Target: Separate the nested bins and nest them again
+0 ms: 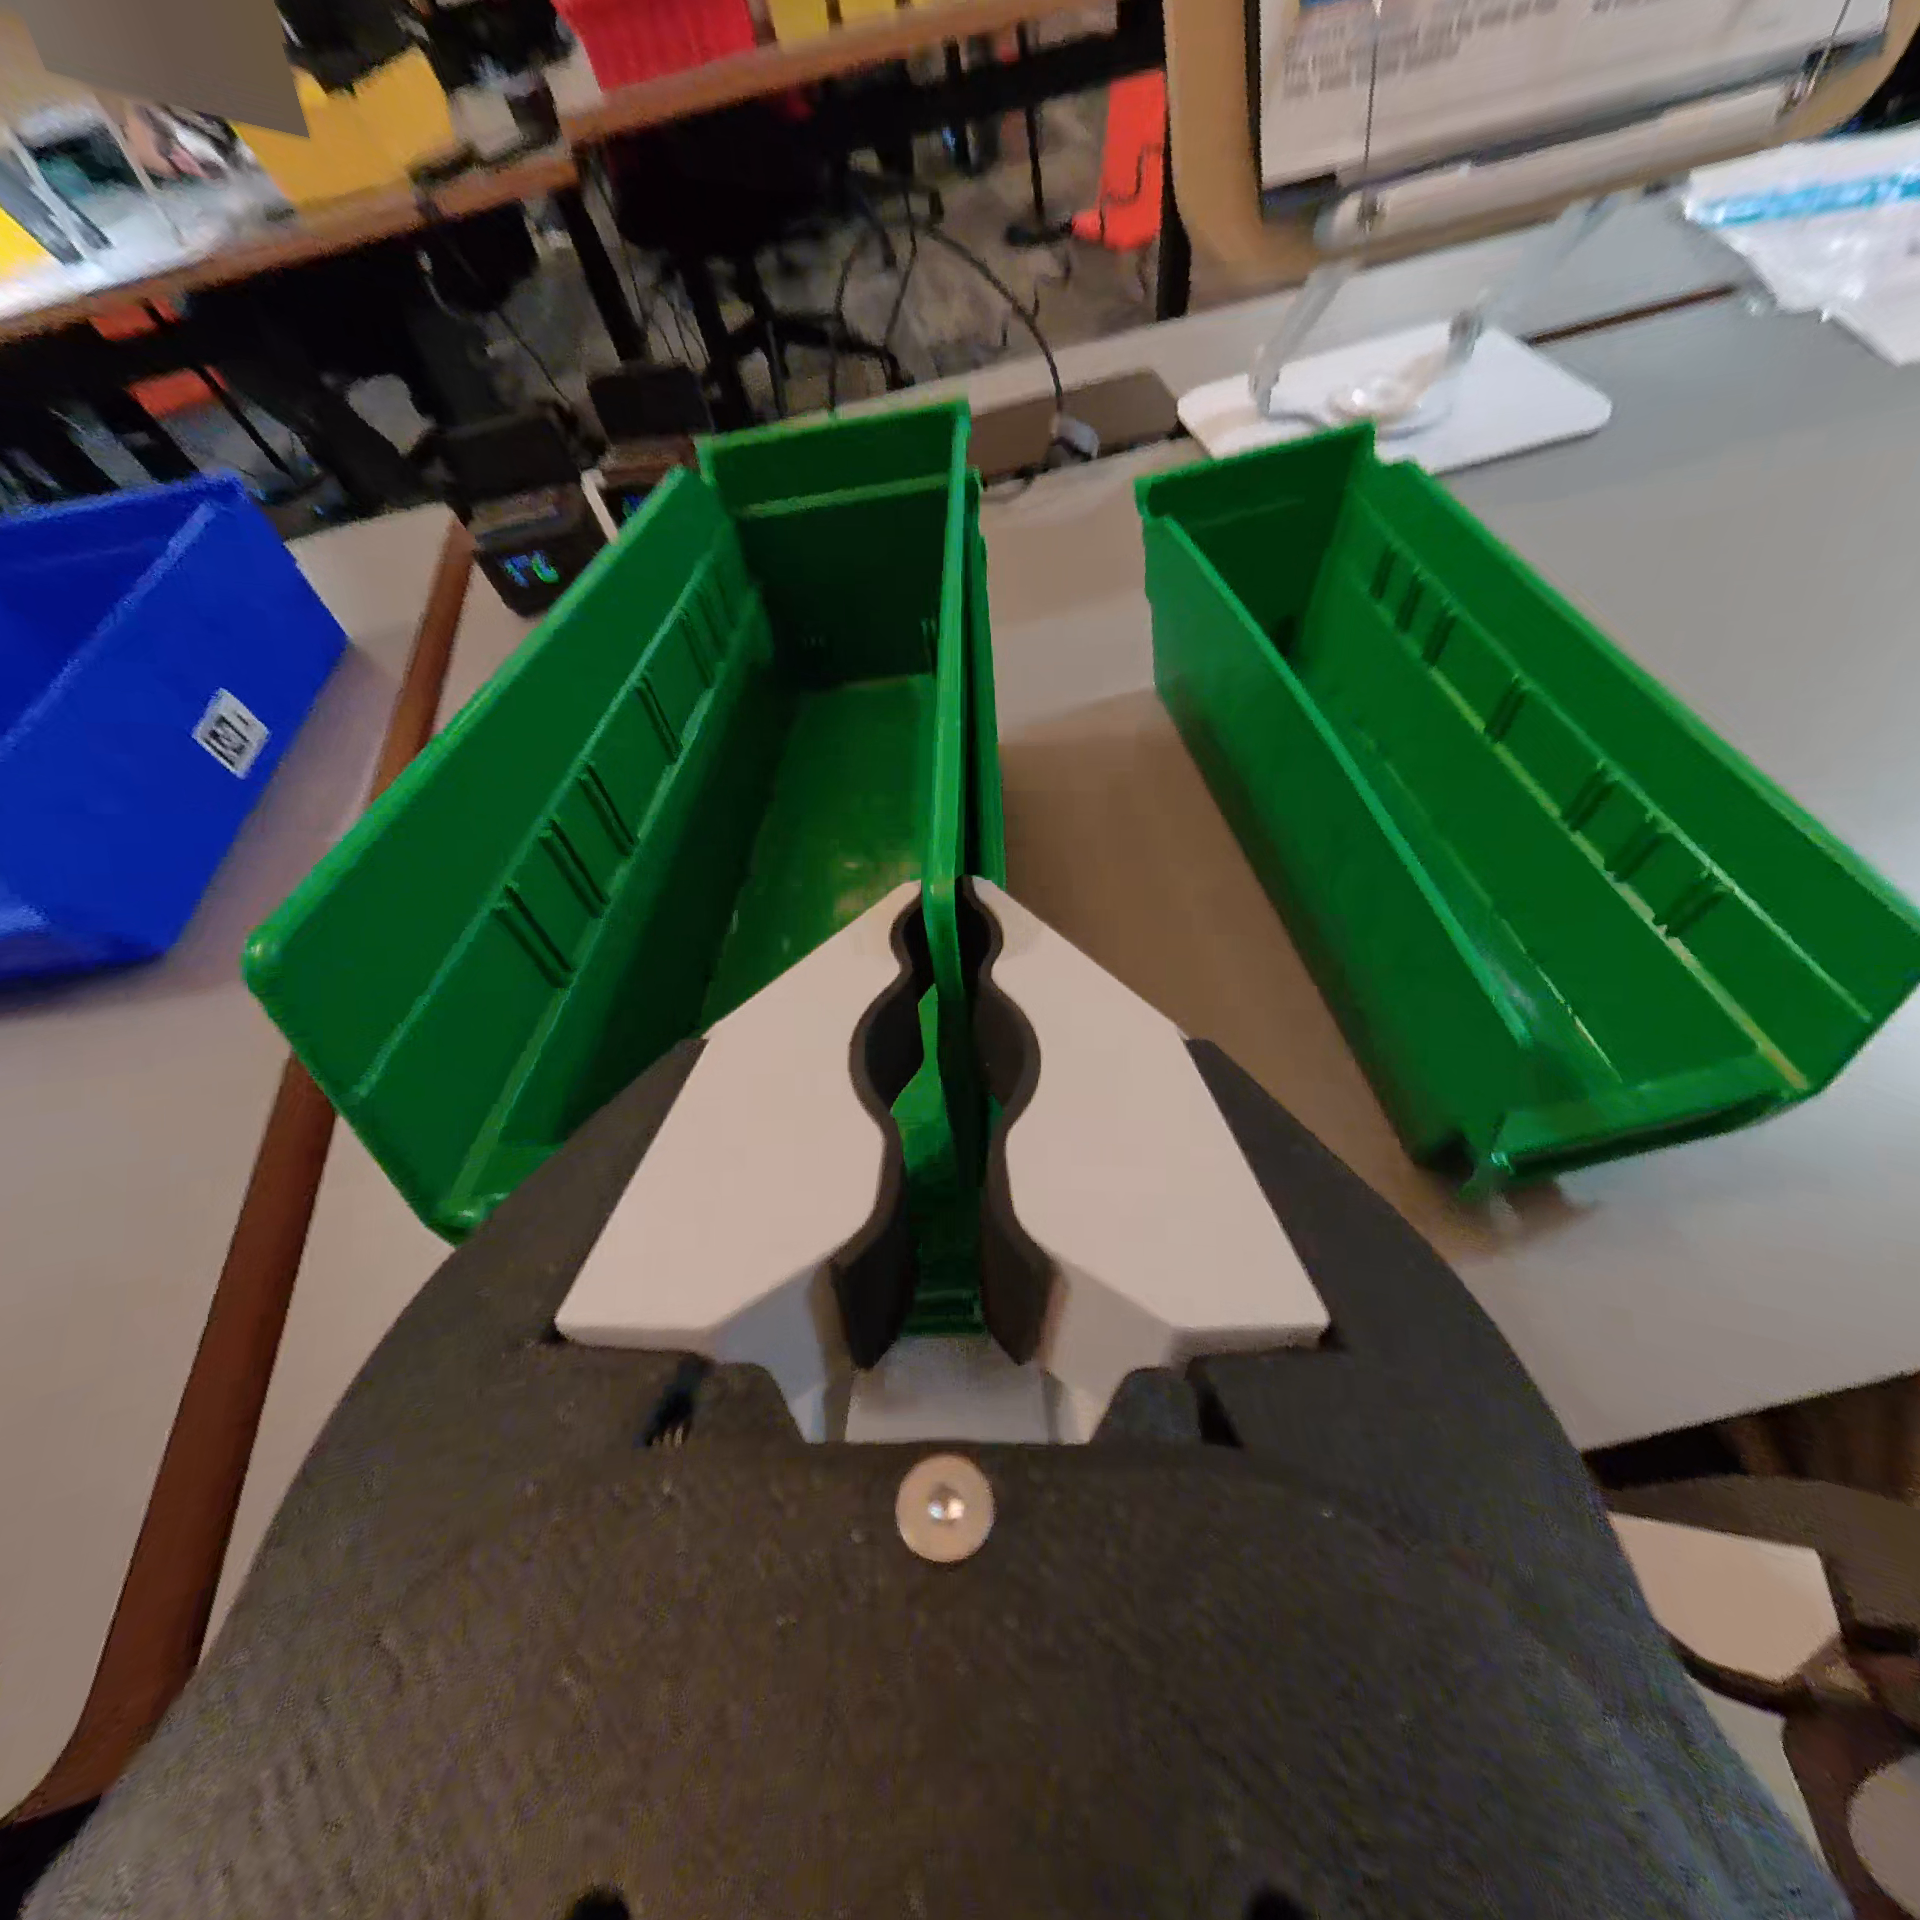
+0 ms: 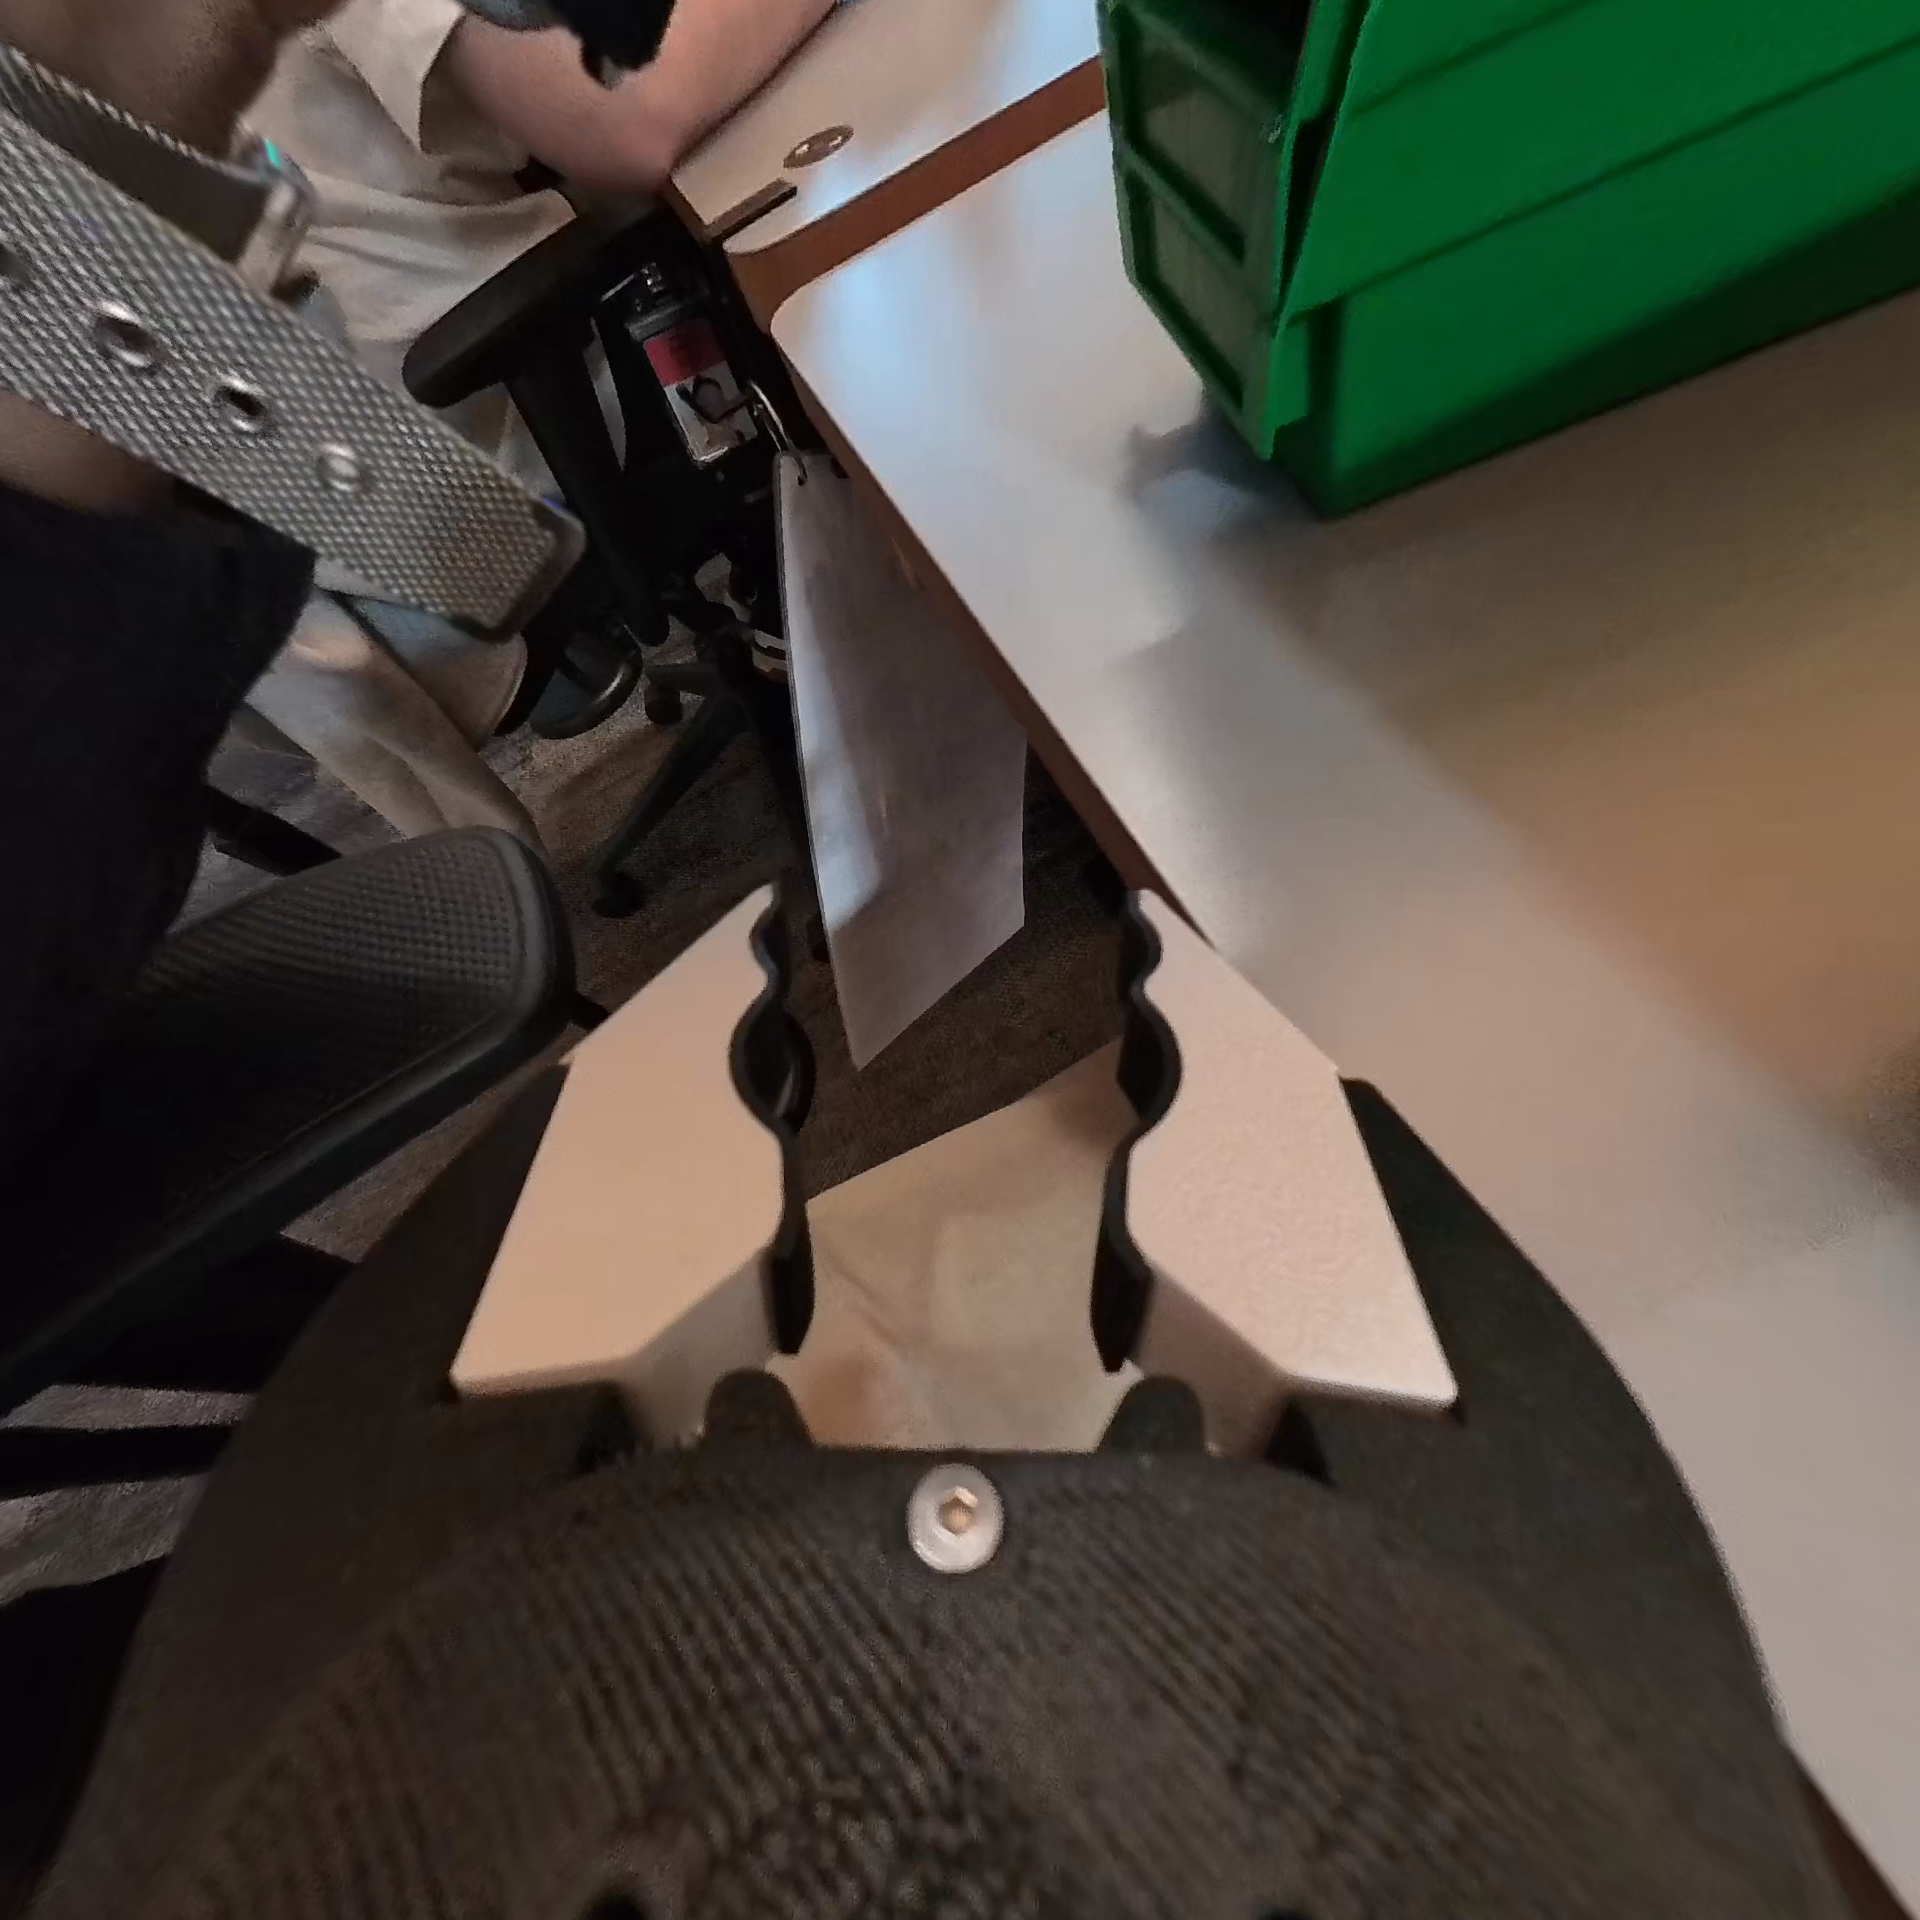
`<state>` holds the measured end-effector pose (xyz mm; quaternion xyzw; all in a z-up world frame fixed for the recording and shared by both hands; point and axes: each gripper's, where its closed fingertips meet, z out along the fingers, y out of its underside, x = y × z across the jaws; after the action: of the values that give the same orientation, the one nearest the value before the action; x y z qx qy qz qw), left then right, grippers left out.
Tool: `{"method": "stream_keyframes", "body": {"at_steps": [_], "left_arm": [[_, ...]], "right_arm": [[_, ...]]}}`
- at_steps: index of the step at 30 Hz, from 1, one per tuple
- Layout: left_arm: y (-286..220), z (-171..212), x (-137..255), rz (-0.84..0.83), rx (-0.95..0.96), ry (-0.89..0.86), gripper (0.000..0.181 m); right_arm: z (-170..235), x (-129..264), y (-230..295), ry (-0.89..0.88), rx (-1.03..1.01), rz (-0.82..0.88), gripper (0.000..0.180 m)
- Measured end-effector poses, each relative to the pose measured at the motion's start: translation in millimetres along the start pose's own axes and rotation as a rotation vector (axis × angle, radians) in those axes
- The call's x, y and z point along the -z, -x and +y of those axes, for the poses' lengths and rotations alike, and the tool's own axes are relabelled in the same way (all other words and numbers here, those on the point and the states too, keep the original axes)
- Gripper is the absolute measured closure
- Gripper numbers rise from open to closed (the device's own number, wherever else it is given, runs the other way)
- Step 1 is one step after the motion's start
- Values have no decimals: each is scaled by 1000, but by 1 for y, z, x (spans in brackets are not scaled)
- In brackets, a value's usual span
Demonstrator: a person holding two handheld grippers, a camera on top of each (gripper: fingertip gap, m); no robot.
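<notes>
Jaws of the left gripper [image 1: 948, 1101] are clenched on the right side wall of a long green plastic bin [image 1: 582, 831], near its front end; the thin green wall runs up between the 2 grey fingers with their wavy black pads [image 1: 883, 1049]. This bin sits at the left on the pale grey tabletop [image 1: 1091, 935], close to the tabletop's brown-edged left side, and its gripped wall shows 2 layers, though I cannot tell if a further bin is nested in it. A second long green plastic bin [image 1: 1507, 810] lies to its right, apart from it, open side up and separate. A blue plastic tote [image 1: 135, 707] with a small white sticker stands off the left edge, and a silver monitor stand [image 1: 1434, 384] is behind the bins.

The right gripper [image 2: 951, 1122] hangs off the tabletop's [image 2: 1455, 727] edge with its jaws spread wide and nothing between them; only floor and pale fabric show in the gap. In that view, stacked green bin ends [image 2: 1558, 239] rest at the upper right, well apart from the gripper. A black mesh chair armrest [image 2: 312, 1018] is at the left.
</notes>
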<state>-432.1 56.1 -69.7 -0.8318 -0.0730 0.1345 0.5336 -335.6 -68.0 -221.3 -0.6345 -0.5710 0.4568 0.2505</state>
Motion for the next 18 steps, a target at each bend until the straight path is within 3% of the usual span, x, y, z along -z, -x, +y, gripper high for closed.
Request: {"method": "stream_keyframes", "body": {"at_steps": [4, 11, 14, 18], "left_arm": [[0, -7, 3, -36, -27, -44, 181], [-3, -16, 9, -69, -62, -92, 181], [-3, -31, 20, -100, -86, -153, 181], [-9, -50, 38, -119, -125, -230, 181]], "right_arm": [[-32, 19, -6, -72, 5, 1, 119], [-167, 95, -50, -356, -7, 97, 118], [-210, 97, -68, -367, -7, 125, 116], [-247, 84, -60, -363, -61, 36, 112]]}}
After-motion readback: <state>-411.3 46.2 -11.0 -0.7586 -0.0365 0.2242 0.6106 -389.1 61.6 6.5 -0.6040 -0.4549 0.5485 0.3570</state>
